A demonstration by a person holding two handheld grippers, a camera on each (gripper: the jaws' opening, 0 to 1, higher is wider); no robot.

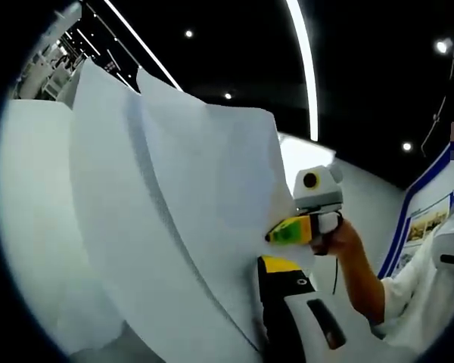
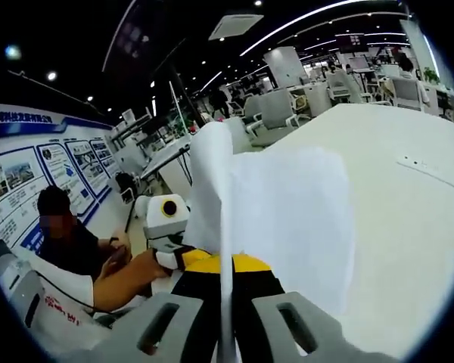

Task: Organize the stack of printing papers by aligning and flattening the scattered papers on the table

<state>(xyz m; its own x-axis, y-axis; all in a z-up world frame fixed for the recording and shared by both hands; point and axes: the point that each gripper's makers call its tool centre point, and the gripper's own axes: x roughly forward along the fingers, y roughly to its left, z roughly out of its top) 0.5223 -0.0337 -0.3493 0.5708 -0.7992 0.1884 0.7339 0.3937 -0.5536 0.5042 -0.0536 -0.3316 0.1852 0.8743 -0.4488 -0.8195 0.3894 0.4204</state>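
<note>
- Papers (image 1: pixel 174 212) fill the left gripper view as smooth white sheets lifted up off the surface, fanned slightly so that several edges and corners rise separately at the top; long soft curves and shadow lines run down them where one sheet overlaps the next.
- In the right gripper view the papers (image 2: pixel 287 227) appear edge-on and partly flat-faced: one sheet stands as a thin vertical strip curling at its top, another spreads to the right as a broad, plain rectangle with a slightly wavy right edge.
- Right gripper (image 2: pixel 225 302): its two jaws, yellow at the tip and black below with grey housings, stand closed together with the sheet edge pinched in the narrow slit between them. Seen from the left gripper view, the right gripper (image 1: pixel 287 231) reaches in from the right and its yellow-green tips meet the right edge of the sheets.
- Left gripper (image 1: pixel 284 291): one yellow-and-black jaw rises at the bottom of its own view, pressed against the sheets (the other jaw is hidden behind the paper, so I cannot tell how far apart they stand). In the right gripper view the left gripper (image 2: pixel 178 257) sits just left of the paper strip, held by a hand (image 2: pixel 129 276).
- Table (image 2: pixel 408 189) is a wide, matte white surface stretching away to the right behind the sheets, with a small flat strip lying on it.
- Posters (image 2: pixel 45 174) with blue borders line a wall at the left; a person in dark clothes (image 2: pixel 64 234) sits below them.
</note>
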